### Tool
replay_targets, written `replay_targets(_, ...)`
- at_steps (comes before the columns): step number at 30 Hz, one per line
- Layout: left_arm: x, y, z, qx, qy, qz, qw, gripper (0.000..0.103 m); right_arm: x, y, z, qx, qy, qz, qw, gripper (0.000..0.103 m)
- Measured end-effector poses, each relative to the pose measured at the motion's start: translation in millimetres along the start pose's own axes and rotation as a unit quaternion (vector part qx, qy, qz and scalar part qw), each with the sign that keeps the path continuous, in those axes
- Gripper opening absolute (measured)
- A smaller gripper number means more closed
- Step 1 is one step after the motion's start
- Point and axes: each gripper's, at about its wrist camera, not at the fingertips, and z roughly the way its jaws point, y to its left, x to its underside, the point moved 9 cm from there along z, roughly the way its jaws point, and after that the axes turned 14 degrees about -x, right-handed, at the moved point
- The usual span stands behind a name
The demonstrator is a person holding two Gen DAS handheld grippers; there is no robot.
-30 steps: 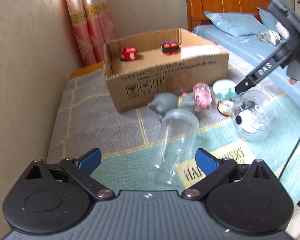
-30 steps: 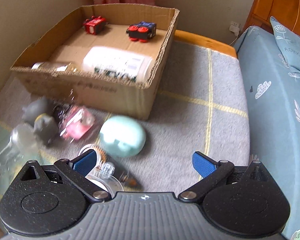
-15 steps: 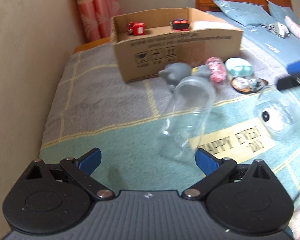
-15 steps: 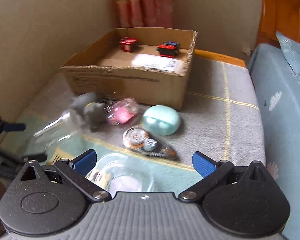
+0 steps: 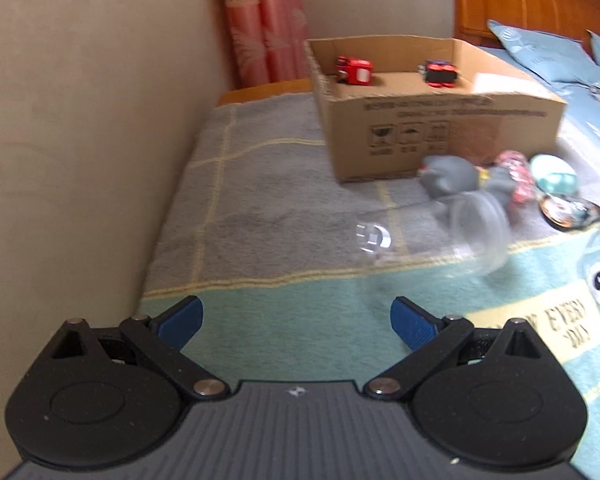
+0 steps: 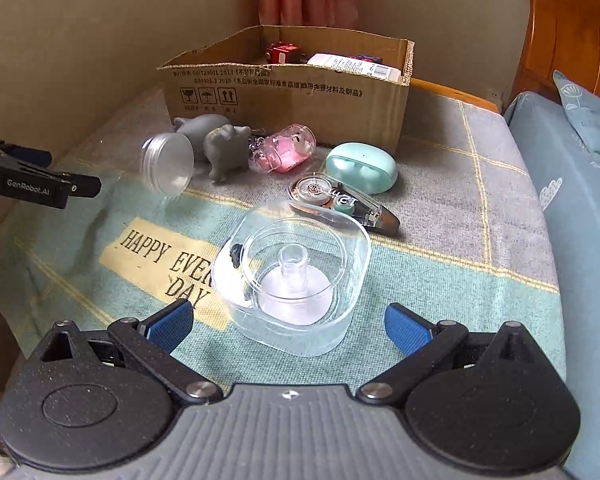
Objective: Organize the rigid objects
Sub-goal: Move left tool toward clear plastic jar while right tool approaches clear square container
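Note:
A cardboard box point(image 6: 288, 92) point(image 5: 428, 128) stands at the back of the blanket and holds a red toy point(image 5: 354, 71), a dark toy car point(image 5: 438, 73) and a white bottle point(image 6: 356, 66). In front lie two grey pig figures point(image 6: 220, 142), a pink keychain point(image 6: 286, 150), a mint case point(image 6: 362, 168), a correction tape point(image 6: 340, 202), a clear jar on its side point(image 6: 168, 168) point(image 5: 444, 236) and a clear square dish point(image 6: 296, 276). My right gripper point(image 6: 288, 326) is open just short of the dish. My left gripper point(image 5: 296, 320) is open and empty, left of the jar.
A beige wall point(image 5: 80, 140) runs along the left edge of the blanket. Pink curtains point(image 5: 264, 24) hang behind the box. A wooden headboard point(image 6: 568, 40) and blue bedding point(image 6: 580, 200) lie to the right. The left gripper's fingers point(image 6: 32, 184) show at the right wrist view's left.
Both grippers have drawn back from the box toward me. The left view has swung left, so the jar sits further right. The clear dish now lies between the right fingers.

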Motion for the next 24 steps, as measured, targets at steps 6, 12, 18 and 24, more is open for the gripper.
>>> replay_targets(6, 8, -26, -16, 0.071, 0.008, 0.022, 0.9972, 0.100, -1, -6, 11, 0.018, 0.005, -0.003, 1.000, 0.103)
replay_targets(12, 7, -43, -15, 0.084, 0.013, 0.021, 0.9962, 0.100, 4, -20, 7, 0.026, 0.002, 0.004, 1.000, 0.103)
replay_targets(18, 9, -55, -12, 0.090, 0.023, 0.024, 0.9954, 0.100, 10, -32, -2, 0.028, -0.009, 0.004, 1.000, 0.103)
replay_targets(24, 7, -61, -4, 0.091, 0.020, 0.013, 0.9955, 0.102, 12, -32, -4, 0.034, -0.015, 0.008, 0.999, 0.103)
